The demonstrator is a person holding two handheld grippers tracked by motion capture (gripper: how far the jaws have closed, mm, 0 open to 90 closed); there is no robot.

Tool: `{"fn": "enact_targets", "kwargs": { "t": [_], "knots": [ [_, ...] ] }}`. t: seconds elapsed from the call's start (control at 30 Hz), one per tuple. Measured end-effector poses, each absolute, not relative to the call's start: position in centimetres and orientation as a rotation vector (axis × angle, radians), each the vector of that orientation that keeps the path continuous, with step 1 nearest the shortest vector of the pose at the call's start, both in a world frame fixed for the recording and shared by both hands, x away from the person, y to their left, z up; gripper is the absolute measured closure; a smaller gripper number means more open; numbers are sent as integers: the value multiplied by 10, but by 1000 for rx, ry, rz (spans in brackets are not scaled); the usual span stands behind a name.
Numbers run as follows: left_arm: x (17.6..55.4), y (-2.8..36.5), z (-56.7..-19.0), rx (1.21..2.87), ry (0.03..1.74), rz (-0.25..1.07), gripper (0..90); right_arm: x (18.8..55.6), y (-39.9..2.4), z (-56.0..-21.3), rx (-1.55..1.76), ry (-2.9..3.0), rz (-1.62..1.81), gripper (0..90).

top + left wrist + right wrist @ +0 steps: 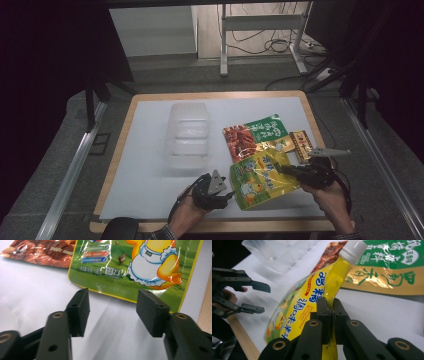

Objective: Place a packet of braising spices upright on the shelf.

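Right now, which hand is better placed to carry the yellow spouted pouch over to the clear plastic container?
Right. The right gripper is shut on the yellow spouted pouch below its white cap. The left gripper is open, nothing between its fingers, short of the pouch's edge. The clear plastic container sits beyond.

A clear box (188, 134) sits near the middle of the table (150, 190). At its 3 o'clock lies a flat bag (252, 132), with a small packet (301, 142) further right. At the bag's 6 o'clock is a pouch with a cap (260, 177), partly on top of it
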State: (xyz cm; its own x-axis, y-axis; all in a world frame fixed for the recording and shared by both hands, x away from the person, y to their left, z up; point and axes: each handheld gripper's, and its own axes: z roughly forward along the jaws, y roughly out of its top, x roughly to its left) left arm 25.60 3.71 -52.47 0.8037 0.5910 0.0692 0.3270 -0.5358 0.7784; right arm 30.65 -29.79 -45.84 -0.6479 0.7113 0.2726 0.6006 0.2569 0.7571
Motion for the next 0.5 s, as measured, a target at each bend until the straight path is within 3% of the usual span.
{"fn": "enact_targets", "kwargs": {
  "t": [0.5],
  "knots": [
    [239,68,-519,2111,717,453,139,313,-285,-438,1254,2412,1491,888]
  ]
}}
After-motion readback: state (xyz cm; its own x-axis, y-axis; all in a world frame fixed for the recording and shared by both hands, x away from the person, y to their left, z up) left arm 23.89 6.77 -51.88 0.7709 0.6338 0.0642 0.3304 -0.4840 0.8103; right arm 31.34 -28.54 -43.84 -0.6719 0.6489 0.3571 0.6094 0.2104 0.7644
